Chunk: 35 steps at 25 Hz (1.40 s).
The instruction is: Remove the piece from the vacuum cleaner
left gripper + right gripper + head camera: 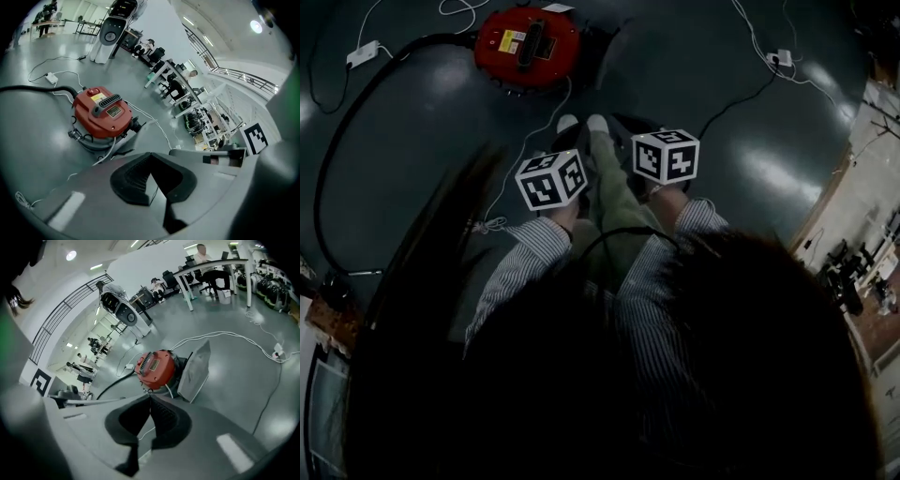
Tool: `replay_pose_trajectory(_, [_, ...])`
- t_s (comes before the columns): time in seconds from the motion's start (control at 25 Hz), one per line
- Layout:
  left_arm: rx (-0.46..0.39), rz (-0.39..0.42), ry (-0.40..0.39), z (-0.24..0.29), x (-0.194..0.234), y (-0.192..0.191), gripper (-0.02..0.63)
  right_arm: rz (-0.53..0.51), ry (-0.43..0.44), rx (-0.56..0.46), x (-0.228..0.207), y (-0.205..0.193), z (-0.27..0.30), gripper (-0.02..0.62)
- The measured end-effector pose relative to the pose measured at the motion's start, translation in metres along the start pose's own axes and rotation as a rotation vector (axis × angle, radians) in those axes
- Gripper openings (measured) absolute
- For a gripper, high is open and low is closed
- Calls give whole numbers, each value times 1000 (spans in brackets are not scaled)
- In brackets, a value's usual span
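Note:
The red vacuum cleaner (527, 45) stands on the dark floor ahead of me, its black handle and label on top. It also shows in both gripper views (102, 112) (154, 369). A black hose (337, 150) runs from it in an arc to the left. A grey flat piece (194, 371) lies against the vacuum's side. My left gripper (150, 157) and right gripper (150, 397) are both shut and hold nothing. They are held side by side near my body, well short of the vacuum. Their marker cubes (551, 180) (666, 156) show above my striped sleeves.
White cables trail over the floor to power strips (362, 54) (783, 58). My shoes (581, 124) stand between me and the vacuum. Desks with seated people (211, 263) and a large white machine (112, 28) stand far off.

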<state>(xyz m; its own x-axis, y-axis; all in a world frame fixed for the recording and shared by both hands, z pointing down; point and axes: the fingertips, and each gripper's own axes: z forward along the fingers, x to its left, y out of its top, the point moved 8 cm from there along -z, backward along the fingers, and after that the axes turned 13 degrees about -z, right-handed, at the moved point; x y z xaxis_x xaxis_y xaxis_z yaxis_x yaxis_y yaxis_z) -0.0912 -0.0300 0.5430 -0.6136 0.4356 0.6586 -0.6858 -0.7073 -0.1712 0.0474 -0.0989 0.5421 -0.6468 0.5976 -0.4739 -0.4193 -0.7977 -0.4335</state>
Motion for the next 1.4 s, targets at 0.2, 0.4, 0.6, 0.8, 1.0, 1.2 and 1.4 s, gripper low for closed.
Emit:
replay_pose_trajectory(0.2, [6,-36,13,28,35,-7,6,9,-26,39,-30,-15,41,6])
replay_pose_trajectory(0.4, [5,-45,14,59,57,-6,6,27,-43,72,-57,-21,81,26])
replay_pose_trajectory(0.6, [3,-42,5,81,65,-2,6,71,-51,103,-76,-21,109,124])
replay_pose_trajectory(0.8, [-22,-55,-14,93,67,7,6,70,-101,115,-91,-9,133,138])
replay_pose_trajectory(1.0, [-34,-68,-19,101,72,7,6,121,-142,114,-103,-13,150,138])
replay_pose_trajectory(1.2, [-30,-87,-10,103,81,1,6,151,-142,111,-102,-20,160,114])
replay_pose_trajectory(1.4, [-40,-94,-3,98,85,-3,6,168,-145,93,-103,-22,156,40])
